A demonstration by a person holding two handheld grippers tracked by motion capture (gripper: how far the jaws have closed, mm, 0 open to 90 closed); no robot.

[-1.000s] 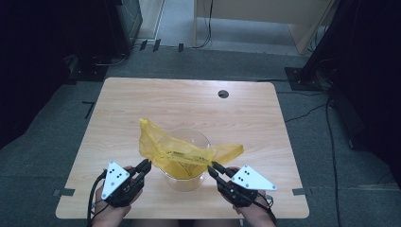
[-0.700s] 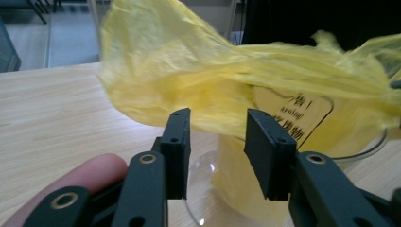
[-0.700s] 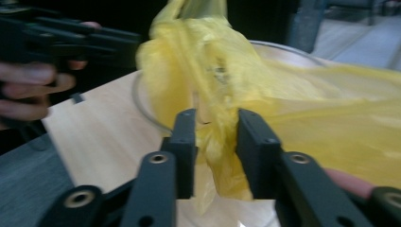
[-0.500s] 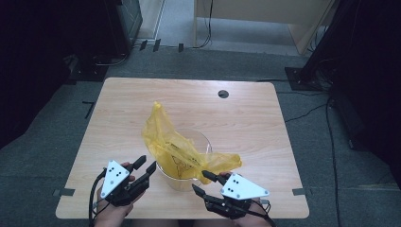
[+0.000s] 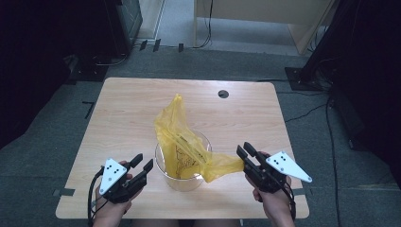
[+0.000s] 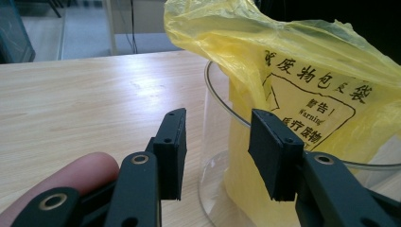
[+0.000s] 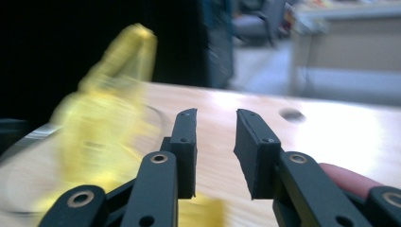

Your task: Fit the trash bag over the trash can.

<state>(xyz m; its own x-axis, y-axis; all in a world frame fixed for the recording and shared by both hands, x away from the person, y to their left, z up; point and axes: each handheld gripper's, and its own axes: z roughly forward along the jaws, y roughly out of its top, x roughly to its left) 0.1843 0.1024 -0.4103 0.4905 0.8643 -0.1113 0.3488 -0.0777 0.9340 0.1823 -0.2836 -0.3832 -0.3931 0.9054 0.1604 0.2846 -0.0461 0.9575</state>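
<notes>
Two sets of tongs, one yellow bag point(image 5: 182, 142), one clear round tub point(image 5: 158, 163), one wooden table point(image 5: 123, 109). Bag: lower part tucked inside tub, upper part standing in a crumpled peak above the far rim, one corner draped over the right rim toward the near right. Tub: upright, near the middle of the near table edge. Left tongs point(image 5: 143, 161): released, jaws lately spread, nothing between the pads, parked just left of the tub wall. Right tongs point(image 5: 243, 147): also released, jaws just now narrowing on an empty gap, tip just beside the draped corner, apparently not gripping it. Step in hand, by judgement: lining the tub with the bag. To do it well: catch the draped corner with the right tongs at the film's edge rather than its bunched middle; pinch the left side of the bag mouth with the left tongs; draw both outward and down over the rim evenly; keep pulls gentle, given a light tub likely to slide or tip. Edges and room: near table edge close behind both hands, so little space for pulling back; broad bare wood left, right and far of the tub; small round cable hole point(image 5: 223, 93) far right, well apart from the work.
</notes>
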